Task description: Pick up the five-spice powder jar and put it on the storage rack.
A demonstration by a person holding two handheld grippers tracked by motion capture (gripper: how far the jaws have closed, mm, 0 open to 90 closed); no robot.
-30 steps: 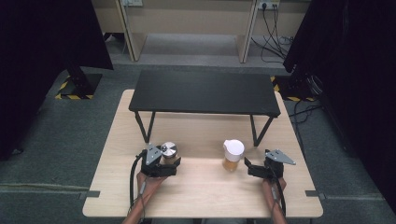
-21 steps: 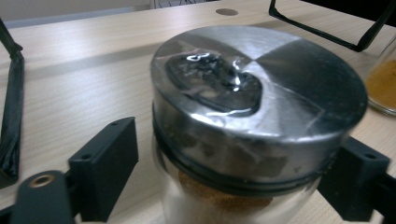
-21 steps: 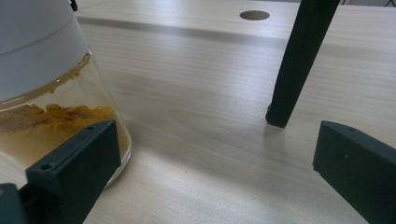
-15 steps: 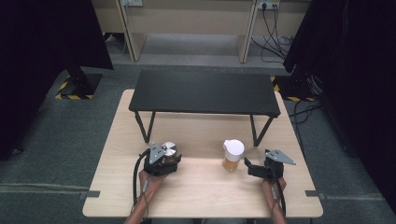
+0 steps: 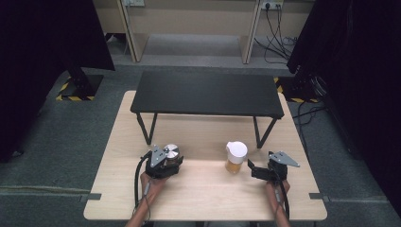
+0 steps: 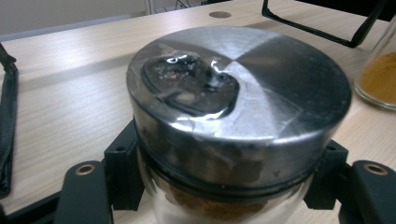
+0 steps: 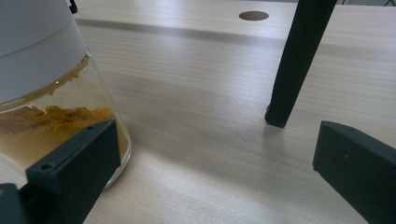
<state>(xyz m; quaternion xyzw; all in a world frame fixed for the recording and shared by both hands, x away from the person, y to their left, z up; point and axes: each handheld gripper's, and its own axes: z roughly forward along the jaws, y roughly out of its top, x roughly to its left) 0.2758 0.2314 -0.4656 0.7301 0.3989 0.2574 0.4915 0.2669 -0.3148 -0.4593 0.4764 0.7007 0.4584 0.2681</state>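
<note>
- At the left of the pale wooden table (image 5: 203, 189): left gripper (image 5: 163, 164), jaws closed around a glass jar (image 6: 233, 205).
- Jar upright, near the table's front edge; brushed-metal lid (image 6: 243, 88), round, flat and shiny, with a dark reflection on top; brown powder visible through the glass below the lid.
- Behind, across the far half of the table: low black bench (image 5: 208, 93) on thin black legs.
- Right of centre: second glass jar (image 5: 235, 157), white lid, orange-yellow powder inside, standing free.
- Far right: right gripper (image 5: 263, 170), jaws spread wide, holding nothing, one jaw just beside the white-lidded jar.
</note>
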